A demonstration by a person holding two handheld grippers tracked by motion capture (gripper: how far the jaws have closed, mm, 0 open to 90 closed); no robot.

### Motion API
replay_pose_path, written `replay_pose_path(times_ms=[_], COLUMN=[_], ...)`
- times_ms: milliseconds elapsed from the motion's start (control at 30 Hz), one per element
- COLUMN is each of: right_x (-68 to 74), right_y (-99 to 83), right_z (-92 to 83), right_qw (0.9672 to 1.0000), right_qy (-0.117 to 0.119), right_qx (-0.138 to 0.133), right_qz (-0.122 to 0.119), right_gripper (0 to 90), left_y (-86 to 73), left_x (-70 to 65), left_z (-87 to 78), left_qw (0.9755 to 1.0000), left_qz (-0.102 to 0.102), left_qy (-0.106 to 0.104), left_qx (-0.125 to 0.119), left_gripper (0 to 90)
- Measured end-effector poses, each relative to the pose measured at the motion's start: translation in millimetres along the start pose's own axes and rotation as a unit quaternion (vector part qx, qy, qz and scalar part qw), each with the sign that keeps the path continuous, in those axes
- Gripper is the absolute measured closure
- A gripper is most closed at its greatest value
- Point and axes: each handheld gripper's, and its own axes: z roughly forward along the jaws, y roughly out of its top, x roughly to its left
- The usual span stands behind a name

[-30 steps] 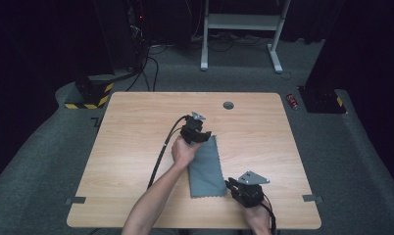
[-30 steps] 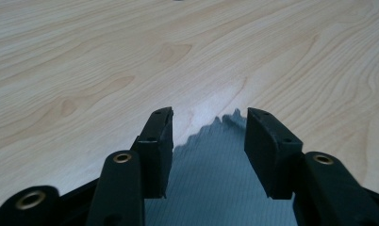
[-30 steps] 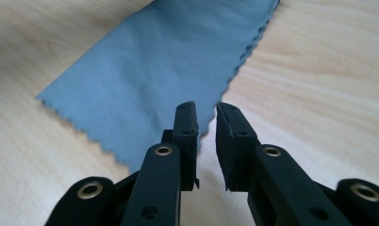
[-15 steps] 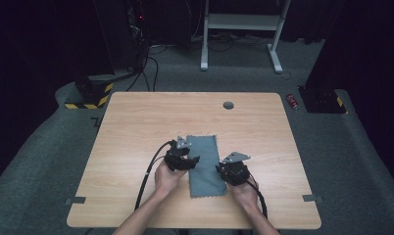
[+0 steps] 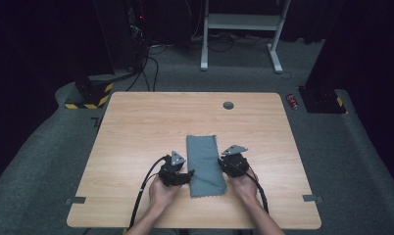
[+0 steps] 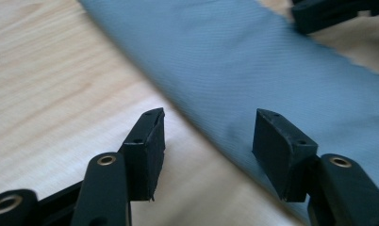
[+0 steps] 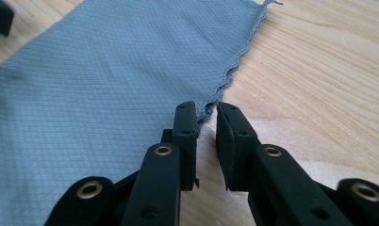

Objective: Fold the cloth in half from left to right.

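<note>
On desk (image 5: 136,127), near front edge, grey cloth (image 5: 205,164) lies flat betw. both tongs. Left tongs (image 6: 209,136) just opened, spread over its long edge, nothing pinched. Right tongs (image 7: 206,113) nearly together at opposite hem, cloth not clearly gripped. Step: prob. lining up to fold; next needs both edges pinched.

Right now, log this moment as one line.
left gripper: open, jaws just widened, astride cloth edge | right gripper: nearly closed at cloth's scalloped edge, grip unclear | cloth: flat on table

Black left gripper (image 5: 186,175) & right gripper (image 5: 225,164), grey plates, brass rivets, black cables.
</note>
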Motion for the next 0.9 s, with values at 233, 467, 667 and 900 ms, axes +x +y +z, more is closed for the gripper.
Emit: replay_pose_path(times_ms=[233, 467, 667, 900], right_x=[14.3, 13.7, 20.9, 31.8], right_y=[-7.9, -17.1, -25.0, -39.5], right_z=[-13.7, -16.7, -31.8, -43.5], right_qw=[0.9994, 0.9996, 0.9991, 0.9983], right_qy=[0.028, 0.013, 0.036, 0.051], right_qx=[-0.015, -0.002, -0.017, -0.019], right_qz=[-0.013, -0.025, -0.018, -0.018], right_gripper=[71.8, 70.3, 68.9, 68.5], left_y=[-11.0, -21.3, -28.3, -31.1], left_x=[-15.2, -22.8, -31.6, -37.2], left_z=[-7.6, -16.9, -23.1, -25.7], left_qw=[0.9997, 0.9996, 0.9995, 0.9987], left_qz=[0.013, 0.017, 0.016, 0.039], left_qy=[-0.013, 0.000, -0.021, -0.030], left_qx=[0.014, 0.023, 0.016, 0.012], left_gripper=[42.5, 42.3, 44.1, 67.5])
